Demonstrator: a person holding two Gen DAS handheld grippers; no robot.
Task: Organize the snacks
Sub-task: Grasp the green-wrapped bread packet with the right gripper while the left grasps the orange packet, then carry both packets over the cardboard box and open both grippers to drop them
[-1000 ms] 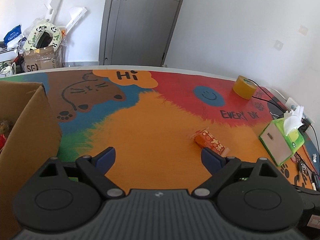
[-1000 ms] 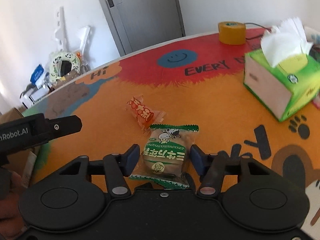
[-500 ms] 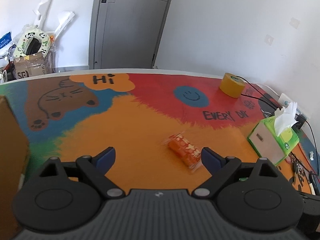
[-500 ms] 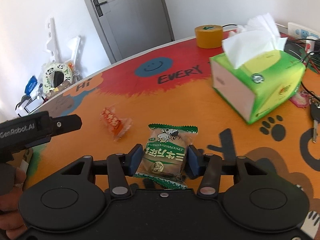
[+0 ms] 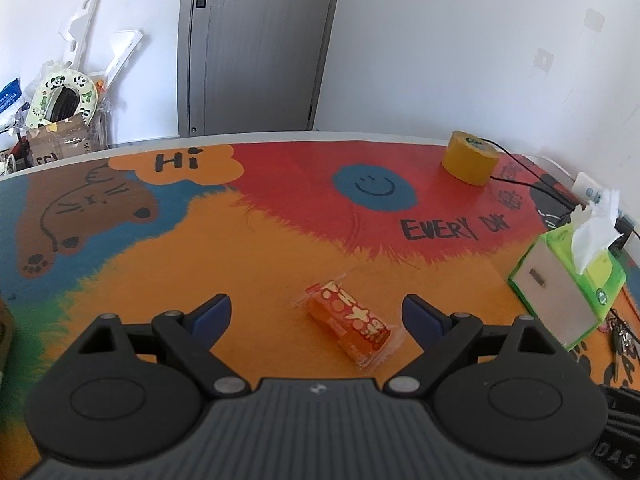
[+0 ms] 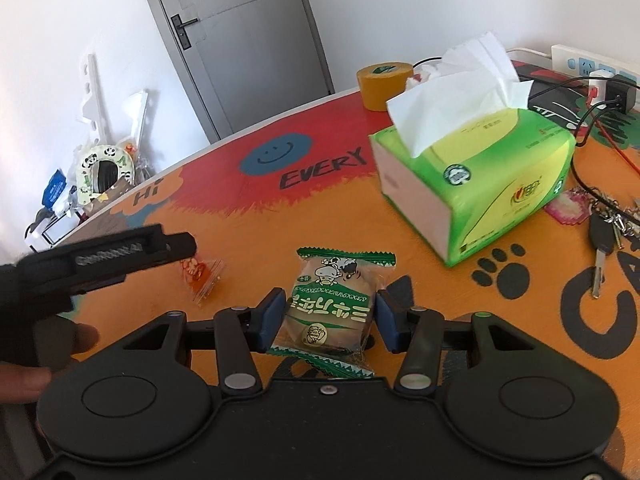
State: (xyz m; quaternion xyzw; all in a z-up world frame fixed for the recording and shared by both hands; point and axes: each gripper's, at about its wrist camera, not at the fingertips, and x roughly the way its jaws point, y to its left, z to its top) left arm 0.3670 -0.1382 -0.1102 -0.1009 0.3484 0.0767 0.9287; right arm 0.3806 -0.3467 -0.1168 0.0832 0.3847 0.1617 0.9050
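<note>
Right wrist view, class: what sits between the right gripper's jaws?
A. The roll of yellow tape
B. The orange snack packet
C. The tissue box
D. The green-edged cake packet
D: the green-edged cake packet is pinched on both sides by the right gripper, while the orange snack packet lies apart on the table.

In the right wrist view the left gripper [image 6: 176,246] is smeared by motion, its lettering unreadable; it covers part of the orange snack packet [image 6: 202,276]; the hand [image 6: 36,356] under it is cut off by the left edge; the lower end of the green-edged cake packet [image 6: 330,312] disappears behind the gripper body; the keys [image 6: 604,240] run out of the right edge; in the left wrist view a brown cardboard corner [image 5: 3,328] is mostly cropped at the left edge; the keys [image 5: 620,336] are too small to make out.
</note>
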